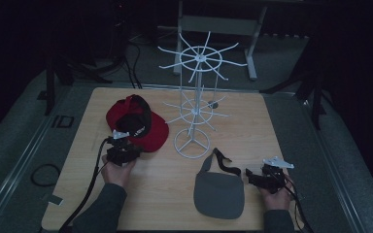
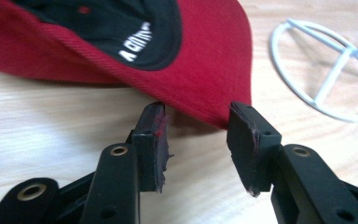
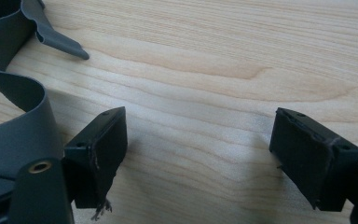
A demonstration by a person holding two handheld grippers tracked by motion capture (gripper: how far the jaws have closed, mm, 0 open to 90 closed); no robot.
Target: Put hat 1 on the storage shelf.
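Observation:
A red cap [image 1: 141, 127] with a black underside lies upside down on the wooden table [image 1: 252, 121], left of centre. My left gripper [image 1: 125, 141] sits at its near edge. In the left gripper view the jaws [image 2: 196, 135] stand apart, and the tip of the red brim [image 2: 205, 60] reaches the gap between their ends without either pad pressing on it. A grey visor [image 1: 218, 191] lies near the front right. My right gripper [image 1: 249, 175] rests beside it, wide open [image 3: 200, 154] over bare wood, with the visor's grey strap [image 3: 14, 135] at its left jaw.
A white wire display rack [image 1: 196, 97] with spoked arms stands at the table's centre; its ring base [image 2: 328, 79] lies just right of the cap. Black cables trail from both grippers over the front edge. Dark floor and stands surround the table.

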